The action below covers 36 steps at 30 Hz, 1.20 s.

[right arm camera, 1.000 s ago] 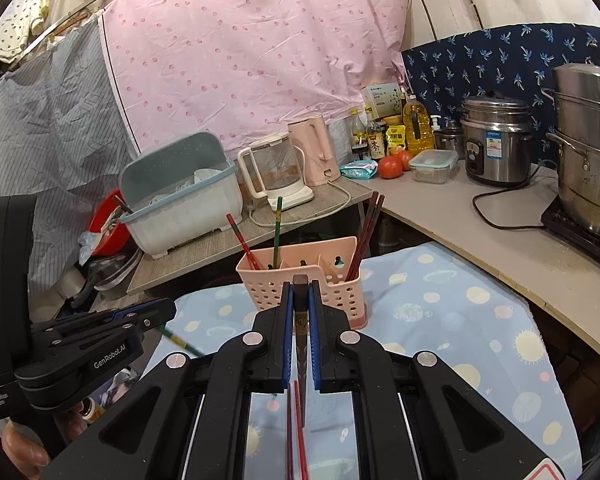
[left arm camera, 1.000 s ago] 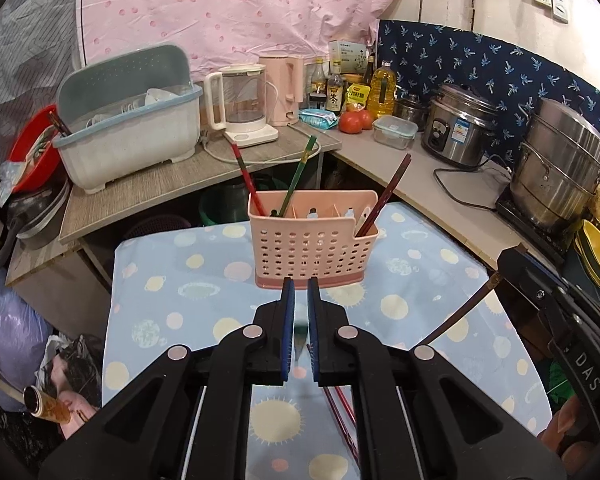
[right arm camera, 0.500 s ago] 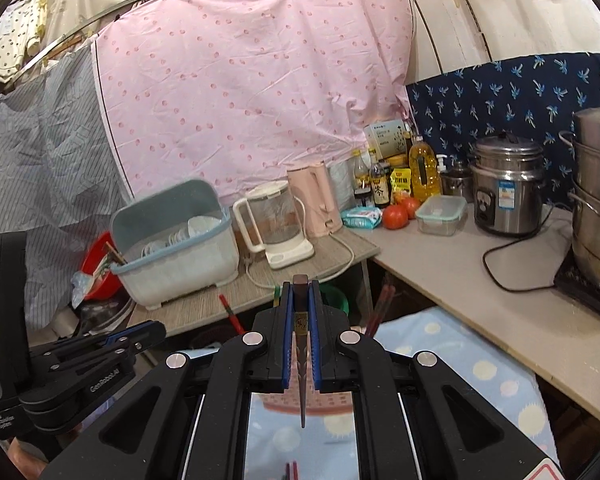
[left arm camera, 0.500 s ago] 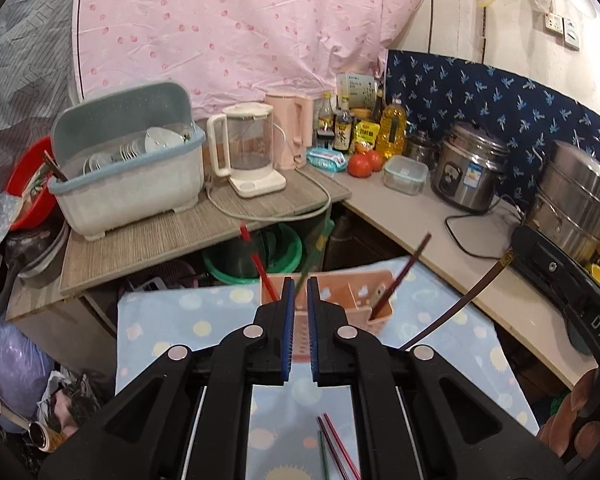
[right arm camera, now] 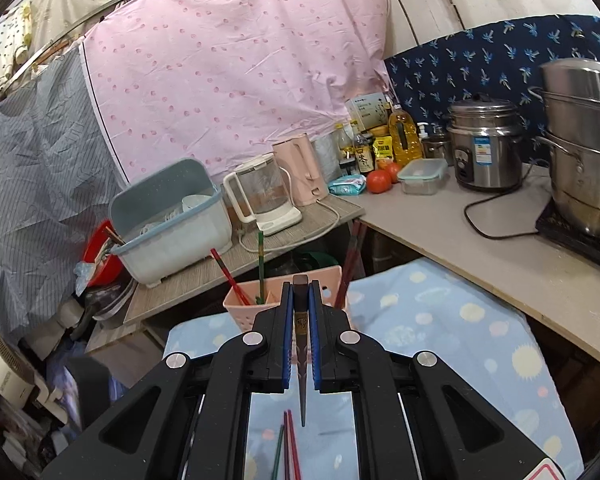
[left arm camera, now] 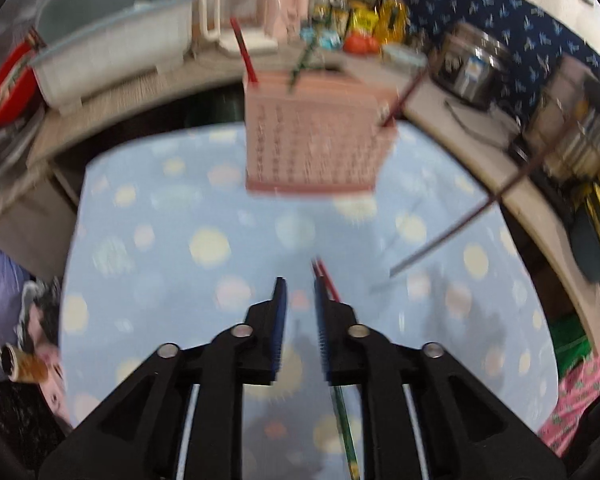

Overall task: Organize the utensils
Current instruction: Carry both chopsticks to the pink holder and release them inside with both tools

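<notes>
My left fingers (left arm camera: 283, 320) have just been spreading apart, and I am seeing nothing between them; only the spotted blue cloth of the tabletop (left arm camera: 172, 240) is showing through the gap. Compared with half a second ago, the left gripper (left arm camera: 299, 286) is tipping much further down toward the near edge of the tabletop, so the view is blurring and the cloth is filling most of it. Just beside the right-hand finger, the loose red chopsticks (left arm camera: 327, 282) are lying on the cloth, with a green chopstick (left arm camera: 344, 420) running under that finger toward the near edge. I am judging that this hand is lining up for its next pick, though the sticks are sitting off to one side of the gap, not yet inside it.

My right gripper (right arm camera: 301, 292) is staying clenched on a dark brown chopstick (right arm camera: 301, 336), its tip pointing back toward the camera, exactly as a second ago. Below it the same loose sticks are lying near the near edge.

Further out, toward the far edge of the tabletop, the pink basket (right arm camera: 240, 308) is standing upright with a red, a green and two dark chopsticks already leaning in it. I am reckoning the sorting is partly done: one stick is in hand, awaiting delivery, and at least three are waiting on the cloth.
</notes>
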Each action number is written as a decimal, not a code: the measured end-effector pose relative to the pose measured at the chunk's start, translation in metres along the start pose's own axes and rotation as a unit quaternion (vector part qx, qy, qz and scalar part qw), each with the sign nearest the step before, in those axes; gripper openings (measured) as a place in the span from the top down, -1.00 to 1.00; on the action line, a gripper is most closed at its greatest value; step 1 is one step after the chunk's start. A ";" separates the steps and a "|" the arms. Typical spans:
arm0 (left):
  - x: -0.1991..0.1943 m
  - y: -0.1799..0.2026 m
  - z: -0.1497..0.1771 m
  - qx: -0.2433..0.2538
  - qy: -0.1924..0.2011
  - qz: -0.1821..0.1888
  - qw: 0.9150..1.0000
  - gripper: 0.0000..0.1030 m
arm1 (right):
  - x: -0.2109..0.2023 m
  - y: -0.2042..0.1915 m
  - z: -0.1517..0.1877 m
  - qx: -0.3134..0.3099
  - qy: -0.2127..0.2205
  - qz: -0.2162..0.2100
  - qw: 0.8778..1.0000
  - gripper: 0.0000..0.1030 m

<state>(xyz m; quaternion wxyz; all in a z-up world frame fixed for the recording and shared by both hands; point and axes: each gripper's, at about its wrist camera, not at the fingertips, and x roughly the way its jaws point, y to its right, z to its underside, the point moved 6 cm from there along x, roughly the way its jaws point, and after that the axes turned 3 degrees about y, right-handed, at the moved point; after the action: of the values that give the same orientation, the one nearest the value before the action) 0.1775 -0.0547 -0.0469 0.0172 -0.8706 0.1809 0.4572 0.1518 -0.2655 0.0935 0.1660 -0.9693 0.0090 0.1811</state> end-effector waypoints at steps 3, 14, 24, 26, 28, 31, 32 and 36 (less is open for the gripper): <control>0.013 0.012 0.047 0.005 -0.046 0.009 0.999 0.46 | -0.016 0.004 0.007 0.008 0.001 -0.001 1.000 0.86; 0.012 0.026 0.150 0.011 -0.132 0.026 0.991 0.36 | -0.043 0.009 0.025 0.018 -0.001 0.000 1.000 0.86; 0.012 0.036 0.160 0.034 -0.124 0.015 0.992 0.34 | -0.047 0.006 0.034 0.021 -0.006 -0.005 1.000 0.86; 0.012 0.036 0.160 0.033 -0.123 0.018 0.992 0.57 | -0.049 0.005 0.034 0.020 -0.005 -0.005 1.000 0.86; 0.013 0.036 0.159 0.029 -0.127 0.024 0.991 0.82 | -0.051 0.004 0.035 0.019 -0.003 -0.006 1.000 0.86; 0.009 0.033 0.154 0.024 -0.119 0.025 0.992 0.83 | -0.053 0.003 0.036 0.016 -0.003 -0.005 1.000 0.86; 0.006 0.031 0.150 0.022 -0.112 0.024 0.993 0.83 | -0.053 0.002 0.035 0.014 -0.003 -0.004 1.000 0.86; -0.011 0.019 0.120 0.010 -0.078 0.018 0.997 0.85 | -0.051 -0.001 0.036 0.005 -0.006 -0.002 1.000 0.86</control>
<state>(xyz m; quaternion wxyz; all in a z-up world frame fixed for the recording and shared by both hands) 0.0712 -0.0459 -0.1051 0.0320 -0.8286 0.1990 0.5224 0.0913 -0.2546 0.0805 0.1709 -0.9674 0.0067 0.1866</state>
